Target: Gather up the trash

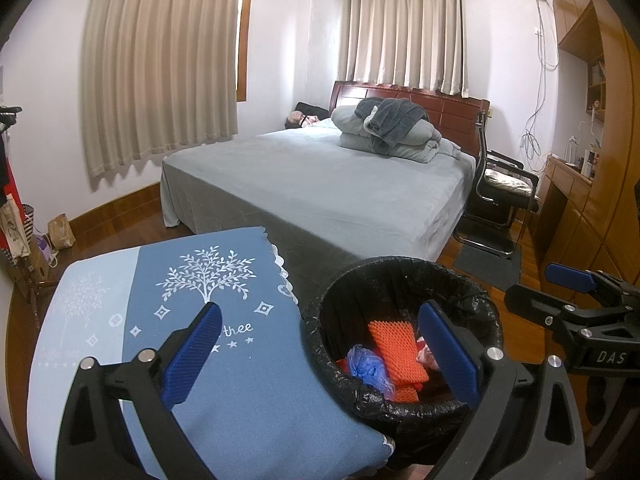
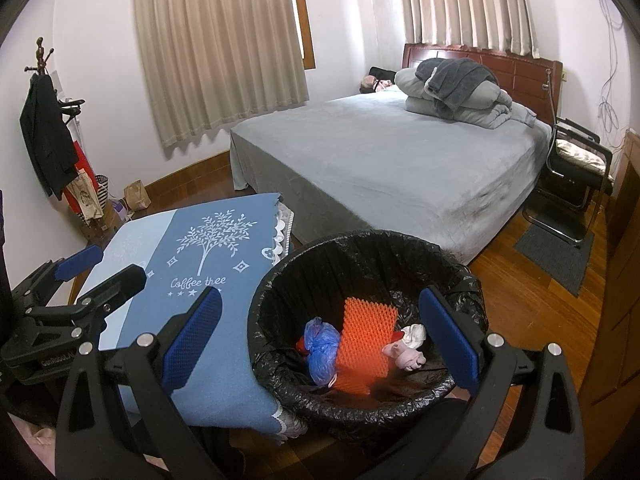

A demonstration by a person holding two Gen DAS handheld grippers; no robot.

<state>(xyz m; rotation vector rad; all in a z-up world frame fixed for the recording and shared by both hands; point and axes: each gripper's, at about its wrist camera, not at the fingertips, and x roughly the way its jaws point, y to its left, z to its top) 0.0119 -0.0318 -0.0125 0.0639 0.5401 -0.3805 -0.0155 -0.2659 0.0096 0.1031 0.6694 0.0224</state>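
A: Both tools, left tool [image 1: 320,356] and right tool [image 2: 320,344], gape wide, holding nothing.

B: The trash lies in the black-lined round bin [image 2: 472,280] by the blue-clothed tabletop's [image 2: 224,344] right edge.

A: The orange foam mesh sleeve [image 2: 364,340] and blue crumpled plastic bag [image 2: 320,344] look light and soft; pinch a fold.
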